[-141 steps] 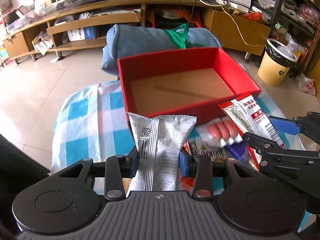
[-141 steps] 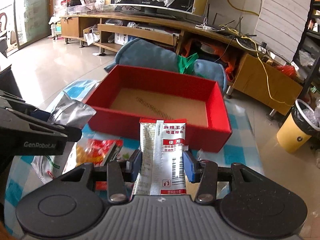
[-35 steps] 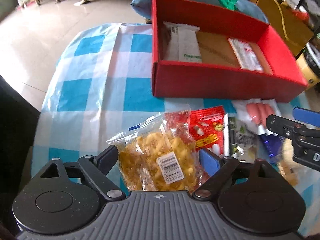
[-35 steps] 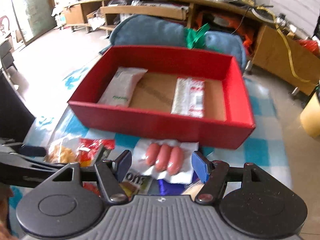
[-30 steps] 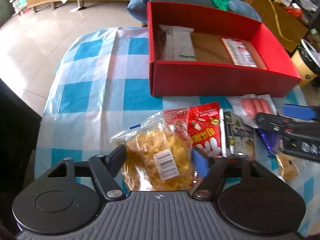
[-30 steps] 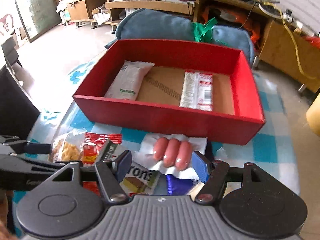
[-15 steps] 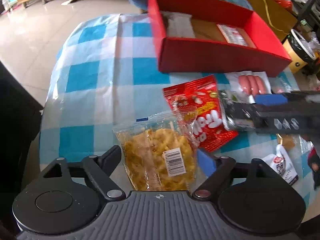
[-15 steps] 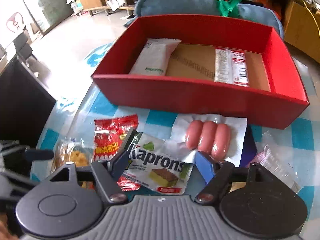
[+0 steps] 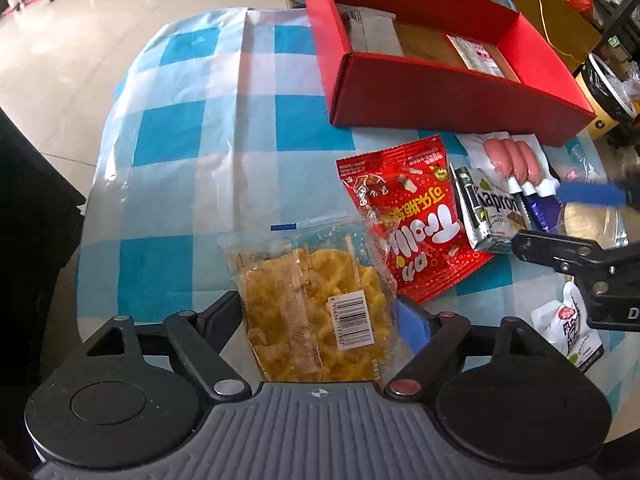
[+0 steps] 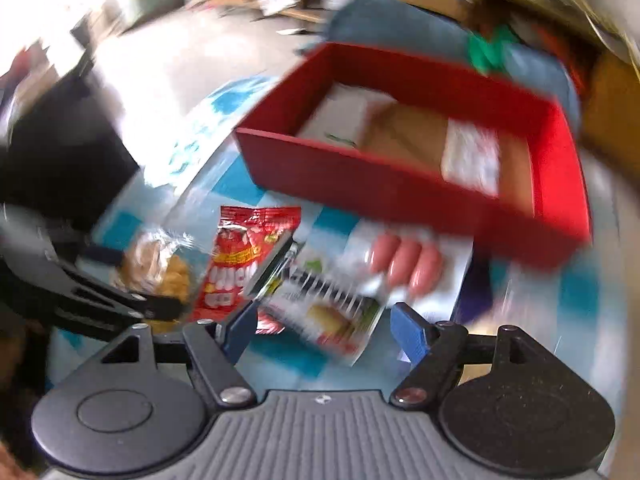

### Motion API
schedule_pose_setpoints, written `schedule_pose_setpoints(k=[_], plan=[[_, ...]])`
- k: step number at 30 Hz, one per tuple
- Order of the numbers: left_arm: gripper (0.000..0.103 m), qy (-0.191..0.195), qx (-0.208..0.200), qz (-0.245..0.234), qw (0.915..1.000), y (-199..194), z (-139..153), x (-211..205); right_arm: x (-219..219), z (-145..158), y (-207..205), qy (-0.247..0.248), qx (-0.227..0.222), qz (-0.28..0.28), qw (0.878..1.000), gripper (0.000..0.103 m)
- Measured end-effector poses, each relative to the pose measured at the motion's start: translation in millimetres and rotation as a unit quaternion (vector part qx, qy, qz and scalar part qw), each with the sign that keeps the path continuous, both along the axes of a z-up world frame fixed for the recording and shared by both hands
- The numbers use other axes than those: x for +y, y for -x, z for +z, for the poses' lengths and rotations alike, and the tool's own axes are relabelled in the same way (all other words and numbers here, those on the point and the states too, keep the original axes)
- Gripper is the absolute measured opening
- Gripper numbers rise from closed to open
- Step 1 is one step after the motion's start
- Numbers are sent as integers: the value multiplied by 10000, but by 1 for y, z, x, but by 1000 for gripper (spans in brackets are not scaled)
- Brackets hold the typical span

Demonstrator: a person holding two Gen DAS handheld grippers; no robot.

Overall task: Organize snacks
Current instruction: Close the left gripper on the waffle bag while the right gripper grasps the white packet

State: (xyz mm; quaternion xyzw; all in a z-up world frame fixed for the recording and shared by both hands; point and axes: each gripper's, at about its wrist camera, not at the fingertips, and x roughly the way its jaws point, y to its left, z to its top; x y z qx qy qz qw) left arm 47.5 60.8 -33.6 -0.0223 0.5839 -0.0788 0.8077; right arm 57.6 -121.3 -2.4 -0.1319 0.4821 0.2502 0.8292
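Observation:
A red box (image 9: pixel 448 92) stands at the far side of the checked table and holds a silver packet (image 9: pixel 370 34) and a red-white packet (image 9: pixel 476 56). My left gripper (image 9: pixel 320 316) is open with a clear bag of yellow snacks (image 9: pixel 316 300) lying between its fingers. Beside the bag lie a red Trolli bag (image 9: pixel 412 216), a Kapron wafer pack (image 9: pixel 492 216) and a sausage pack (image 9: pixel 514 160). My right gripper (image 10: pixel 324 330) is open, its fingers on either side of the wafer pack (image 10: pixel 332 312); that view is blurred. The right gripper also shows in the left wrist view (image 9: pixel 576 220).
A white pouch (image 9: pixel 568 328) lies at the table's right edge. A blue cushion (image 10: pixel 400 20) lies behind the box. A yellow bin (image 9: pixel 608 92) stands on the floor to the right. The blue-white checked cloth (image 9: pixel 180 140) is bare at the left.
My left gripper has drawn closer over the yellow snack bag. My right gripper has swung left and down over the wafer pack, blurring its view. Both remain open.

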Motion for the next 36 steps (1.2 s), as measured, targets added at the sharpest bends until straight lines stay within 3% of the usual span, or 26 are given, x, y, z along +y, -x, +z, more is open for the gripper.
schedule_pose_setpoints(k=[3, 6, 9, 12, 15, 20, 23, 26, 30, 34, 36], plan=[[86, 88, 138, -4, 9999, 0, -4, 1, 16, -9, -2, 457, -127, 1133, 9924, 71], [87, 114, 249, -44, 9996, -1, -9, 0, 25, -20, -3, 441, -51, 1732, 9839, 71], [89, 82, 258, -118, 9996, -1, -11, -2, 32, -29, -11, 366, -196, 1968, 9796, 72], [90, 129, 276, -134, 9994, -2, -12, 0, 35, -34, -16, 248, -13, 1795, 9834, 73], [91, 177, 291, -124, 9993, -4, -13, 4, 31, -32, 6, 113, 215, 2040, 9787, 73], [93, 75, 253, -279, 9993, -1, -12, 3, 20, -23, 33, 343, 527, 1992, 9779, 72], [93, 39, 238, -285, 9993, 2, -13, 1, 6, -22, 37, 351, 721, 1496, 9855, 71], [93, 98, 222, -157, 9996, 1, -13, 3, -7, -24, 26, 314, 748, 486, 9955, 71], [90, 51, 191, -45, 9998, 1, -11, 3, -28, -32, 10, -185, 1202, -926, 9882, 71], [83, -33, 90, -31, 9999, 0, -8, 4, -42, -19, 21, -465, 1013, -1336, 9847, 70], [83, -76, 59, -111, 9999, 0, -8, 3, -44, -15, 32, -165, 890, -1406, 9859, 70]])
